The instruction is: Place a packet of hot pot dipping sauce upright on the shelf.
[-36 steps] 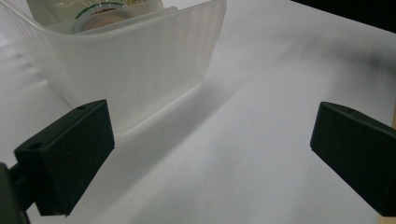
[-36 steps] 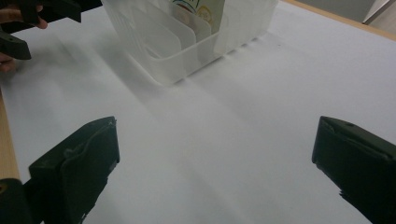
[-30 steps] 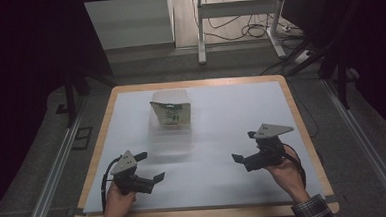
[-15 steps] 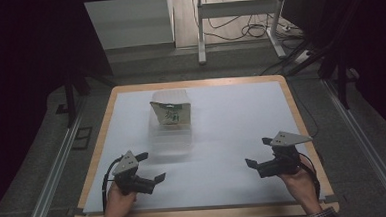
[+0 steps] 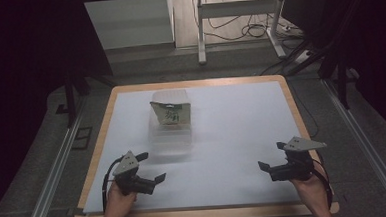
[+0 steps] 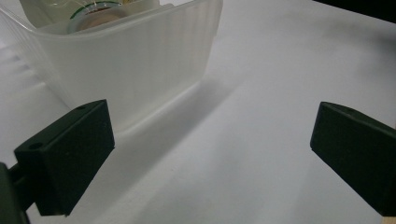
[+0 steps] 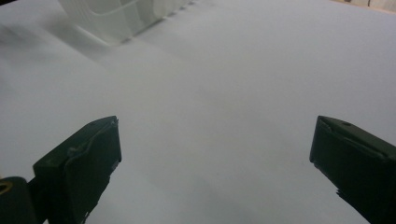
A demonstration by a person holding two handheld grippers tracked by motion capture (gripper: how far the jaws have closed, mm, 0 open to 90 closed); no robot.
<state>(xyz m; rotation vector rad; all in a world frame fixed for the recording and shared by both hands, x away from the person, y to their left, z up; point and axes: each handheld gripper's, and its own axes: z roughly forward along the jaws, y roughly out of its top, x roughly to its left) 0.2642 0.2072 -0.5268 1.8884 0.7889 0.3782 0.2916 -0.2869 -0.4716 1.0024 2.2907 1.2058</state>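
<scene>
- A translucent plastic container (image 5: 170, 123) stands on the white bench (image 5: 232, 136), left of centre toward the far edge, with a green-printed packet (image 5: 171, 112) upright inside.
- Left hand-held gripper (image 5: 150, 167), jaws spread and empty, sits near the container's near side.
- Right hand-held gripper (image 5: 272, 156), also spread and empty, is at the near right edge, with bare bench between them.

A translucent plastic tub (image 5: 170, 135) holding a green-printed packet (image 5: 172, 113) stands on the white-topped table (image 5: 242, 126).
</scene>
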